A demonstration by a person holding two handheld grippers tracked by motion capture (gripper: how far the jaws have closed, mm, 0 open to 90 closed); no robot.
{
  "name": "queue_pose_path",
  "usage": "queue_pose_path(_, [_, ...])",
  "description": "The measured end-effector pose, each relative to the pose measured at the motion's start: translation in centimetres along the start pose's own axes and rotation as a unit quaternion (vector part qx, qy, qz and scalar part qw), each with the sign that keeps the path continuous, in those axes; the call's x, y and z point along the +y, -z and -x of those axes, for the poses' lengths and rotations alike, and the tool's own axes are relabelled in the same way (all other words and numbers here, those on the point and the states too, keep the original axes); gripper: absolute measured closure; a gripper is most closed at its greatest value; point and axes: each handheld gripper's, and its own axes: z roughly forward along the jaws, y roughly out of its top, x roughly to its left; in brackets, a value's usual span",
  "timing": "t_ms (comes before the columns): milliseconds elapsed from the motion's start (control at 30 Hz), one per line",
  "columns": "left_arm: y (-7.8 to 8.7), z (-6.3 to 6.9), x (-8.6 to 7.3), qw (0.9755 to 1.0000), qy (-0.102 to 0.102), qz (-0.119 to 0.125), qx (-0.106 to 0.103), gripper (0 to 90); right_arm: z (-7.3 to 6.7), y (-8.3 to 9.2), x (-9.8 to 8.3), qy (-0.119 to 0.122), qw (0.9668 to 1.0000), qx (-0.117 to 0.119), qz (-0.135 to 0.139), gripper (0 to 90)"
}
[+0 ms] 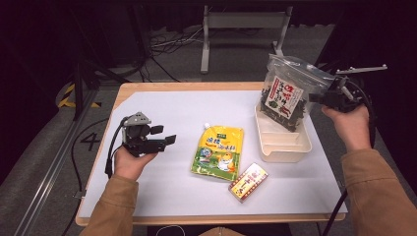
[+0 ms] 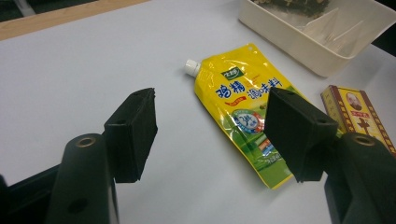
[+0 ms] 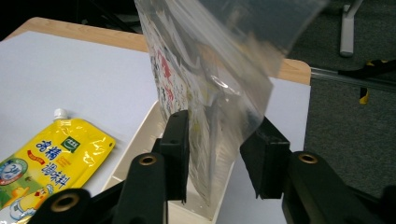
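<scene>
A clear zip bag of dark dried seaweed with a red and white label stands tilted, its bottom end in the cream tray. My right gripper holds it by its upper right edge. In the right gripper view the jaws sit on either side of the bag, above the tray's wall. My left gripper is open and empty, held over the white mat at the left. Its jaws point toward a yellow spouted pouch.
The yellow pouch lies flat mid-table. A small red and yellow box lies near the front edge, right of the pouch. In the left gripper view the box and the tray lie beyond the jaws. Floor stands and cables are behind the table.
</scene>
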Motion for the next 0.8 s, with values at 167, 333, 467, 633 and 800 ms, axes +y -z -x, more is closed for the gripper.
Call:
queue_pose_path(167, [-0.2,-0.1,0.0,1.0000,-0.005,0.001,0.003,32.1,-0.1,0.7,-0.7,0.005,0.9999,-0.003,0.011,54.6])
queue_pose_path(333, [-0.4,-0.2,0.0,0.9999,-0.006,-0.005,0.006,31.2,-0.3,1.6,-1.5,0.031,0.9994,-0.002,0.017,51.5])
queue_pose_path(467, [-0.7,-0.2,0.1,0.9999,-0.002,-0.015,0.007,30.7,-0.7,2.0,-2.1,0.057,0.9982,-0.008,0.016,50.3])
queue_pose_path(633, [-1.3,0.0,0.3,0.9992,0.014,-0.036,0.008,29.8,-1.5,2.7,-2.7,0.085,0.9958,0.014,0.030,47.3])
queue_pose_path(800, [-1.9,0.2,0.3,0.9982,0.017,-0.057,0.005,29.5,-2.5,3.0,-3.1,0.123,0.9916,0.024,0.032,46.7])
